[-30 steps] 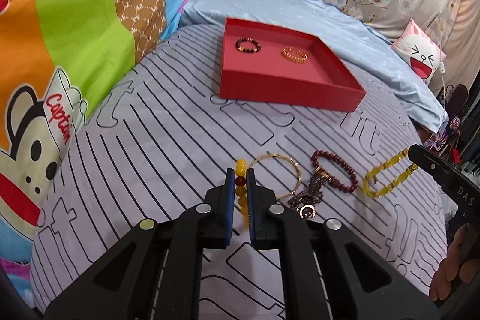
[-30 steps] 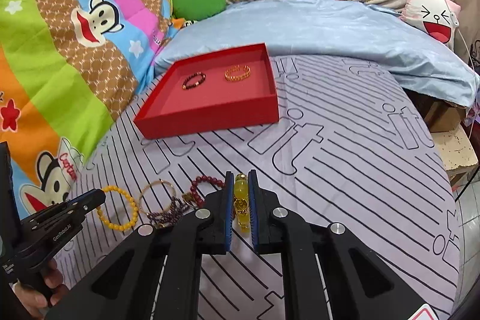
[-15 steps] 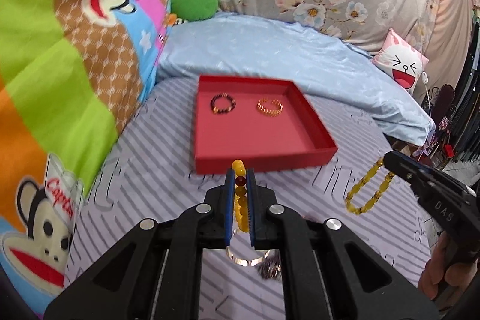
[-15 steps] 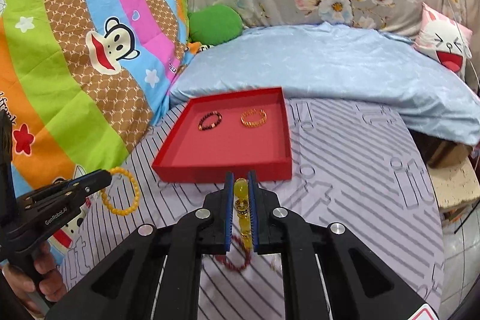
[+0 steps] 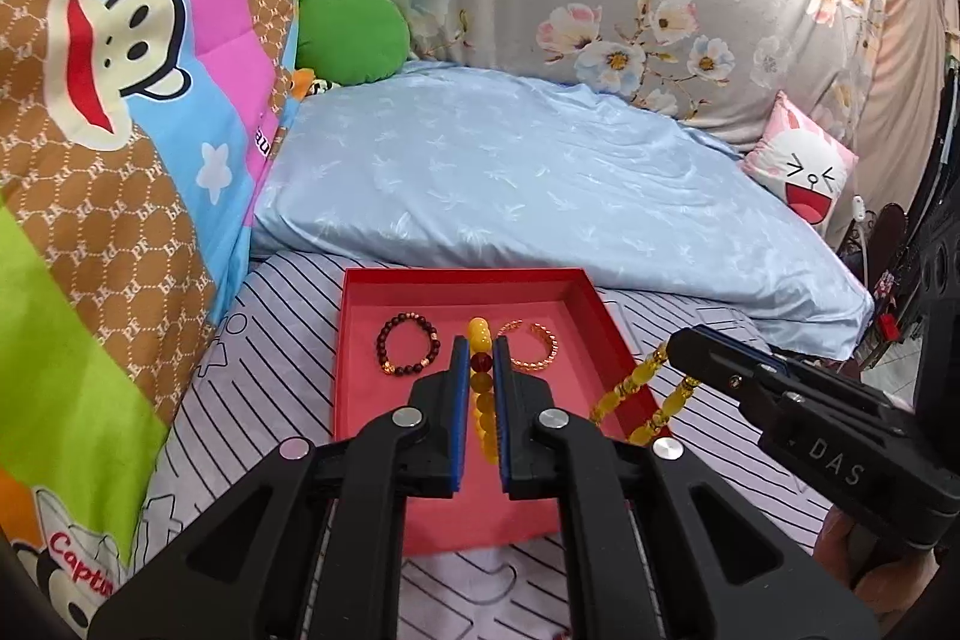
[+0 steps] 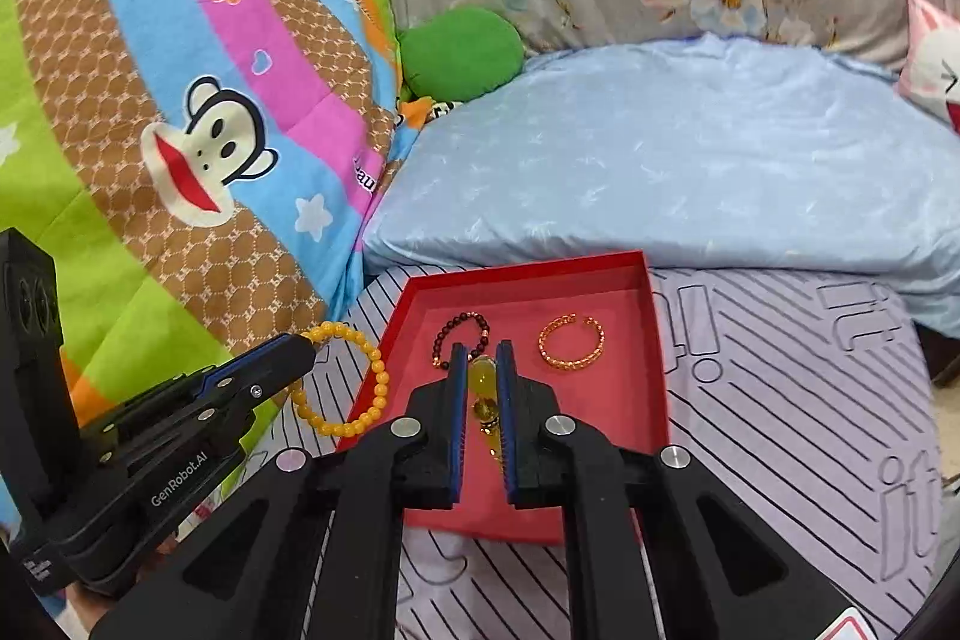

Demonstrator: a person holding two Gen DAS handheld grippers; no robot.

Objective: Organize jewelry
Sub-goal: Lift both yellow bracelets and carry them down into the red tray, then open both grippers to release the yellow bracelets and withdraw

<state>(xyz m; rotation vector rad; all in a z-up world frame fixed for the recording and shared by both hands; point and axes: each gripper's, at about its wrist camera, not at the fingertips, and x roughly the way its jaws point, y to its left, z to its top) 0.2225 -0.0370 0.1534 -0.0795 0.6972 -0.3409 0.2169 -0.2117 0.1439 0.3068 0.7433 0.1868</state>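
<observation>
Your left gripper (image 5: pixel 480 376) is clamped on a yellow bead bracelet (image 5: pixel 483 400); your right gripper (image 6: pixel 480 382) is clamped on a yellow oval-bead bracelet (image 6: pixel 483 382). Both hang over the red tray (image 5: pixel 372 400). In the tray: a dark bead bracelet (image 5: pixel 409 352) and a gold cuff (image 5: pixel 531 352). Tray sits on the striped bedsheet (image 5: pixel 264 376).

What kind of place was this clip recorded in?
Most likely a bedroom, with the work done on a bed: a striped sheet, a pale blue pillow and a cartoon monkey quilt surround the red tray.
</observation>
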